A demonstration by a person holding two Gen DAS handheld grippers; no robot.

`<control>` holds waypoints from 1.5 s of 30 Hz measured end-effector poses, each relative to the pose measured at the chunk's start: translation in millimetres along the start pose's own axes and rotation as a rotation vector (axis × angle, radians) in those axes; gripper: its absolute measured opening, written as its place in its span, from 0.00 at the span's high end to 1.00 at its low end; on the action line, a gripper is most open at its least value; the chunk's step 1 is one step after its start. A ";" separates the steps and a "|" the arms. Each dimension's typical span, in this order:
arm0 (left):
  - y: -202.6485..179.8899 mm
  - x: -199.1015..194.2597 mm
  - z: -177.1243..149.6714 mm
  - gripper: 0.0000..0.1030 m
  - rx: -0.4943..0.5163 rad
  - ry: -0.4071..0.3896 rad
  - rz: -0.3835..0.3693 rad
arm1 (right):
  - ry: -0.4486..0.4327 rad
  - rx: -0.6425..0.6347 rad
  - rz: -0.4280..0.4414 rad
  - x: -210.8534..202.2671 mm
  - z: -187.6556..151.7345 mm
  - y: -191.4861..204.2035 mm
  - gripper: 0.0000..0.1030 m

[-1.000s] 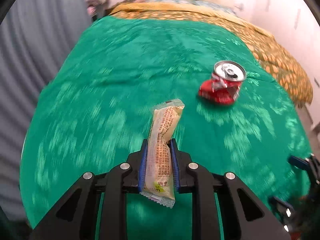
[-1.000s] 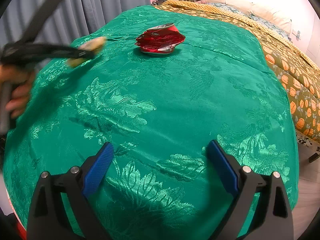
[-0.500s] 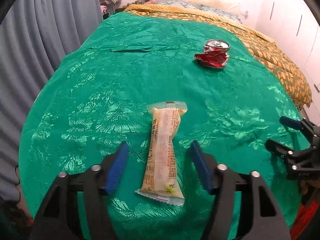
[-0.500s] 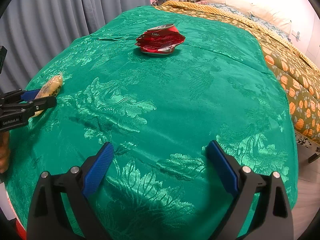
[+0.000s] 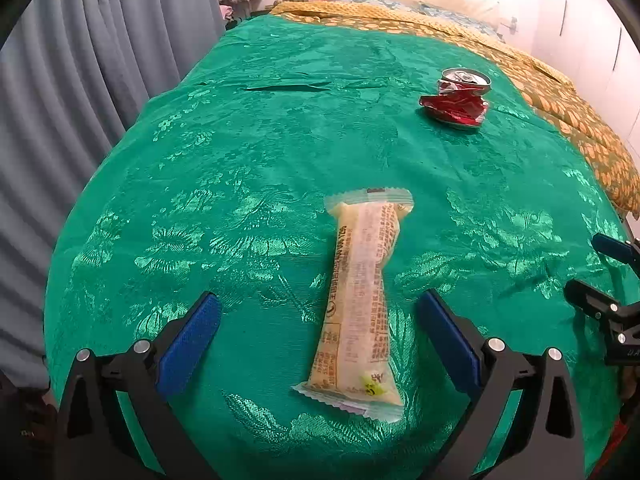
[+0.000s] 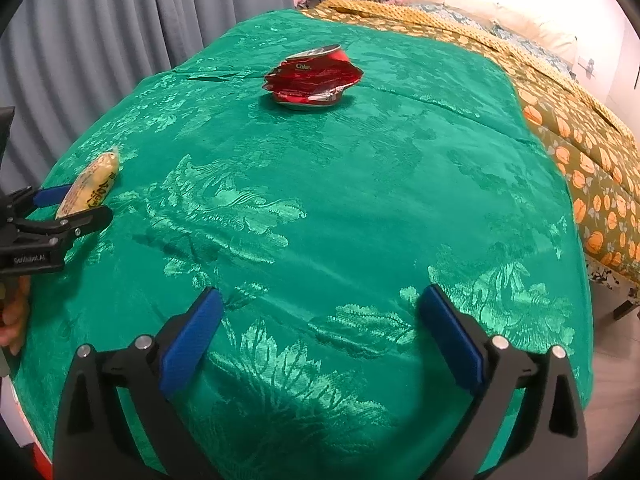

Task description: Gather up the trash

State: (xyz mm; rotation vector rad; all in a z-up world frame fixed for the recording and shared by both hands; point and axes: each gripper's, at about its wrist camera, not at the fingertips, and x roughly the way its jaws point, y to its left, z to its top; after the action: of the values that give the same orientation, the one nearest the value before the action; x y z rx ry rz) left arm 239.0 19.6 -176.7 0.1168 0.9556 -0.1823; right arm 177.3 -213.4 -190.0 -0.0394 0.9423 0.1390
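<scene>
Snack wrapper lying free on the green cloth, both grippers spread.

The snack wrapper (image 5: 362,300) lies flat between your left gripper (image 5: 318,330) fingers, whose jaws have just been opening and touch nothing. It looks light, soft and slick: pinch it mid-length. The crushed can (image 5: 458,102) sits well apart; your right gripper (image 6: 320,334) is spread, empty.

curtain: grey pleated fabric curtain (image 6: 100,36) at left | bed: shiny green floral brocade bedspread (image 6: 400,168) over mustard orange-patterned quilt (image 6: 592,148) | wall: white wall (image 5: 580,20) at right
</scene>
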 end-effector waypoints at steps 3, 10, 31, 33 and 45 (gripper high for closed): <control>0.9 0.5 0.4 0.04 -0.005 -0.001 0.000 | 0.024 0.049 0.014 7.9 16.8 2.6 0.06; 1.9 1.8 2.0 0.04 -0.009 -0.001 -0.004 | -0.007 0.123 0.011 43.5 86.6 16.9 0.06; 2.6 2.2 2.1 0.05 -0.010 -0.002 -0.004 | -0.034 0.200 -0.174 111.7 165.3 14.2 0.22; 2.7 2.2 2.1 0.05 -0.010 -0.002 -0.004 | -0.038 0.173 -0.159 108.5 161.6 15.0 0.22; 2.7 2.4 1.8 0.05 -0.010 -0.002 -0.004 | 0.035 -0.197 0.148 38.6 70.1 46.6 0.22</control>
State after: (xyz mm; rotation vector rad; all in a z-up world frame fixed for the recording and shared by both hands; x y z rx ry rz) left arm 242.3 21.7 -177.6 0.1056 0.9544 -0.1810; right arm 249.6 -156.7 -178.8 -0.1541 0.9634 0.3692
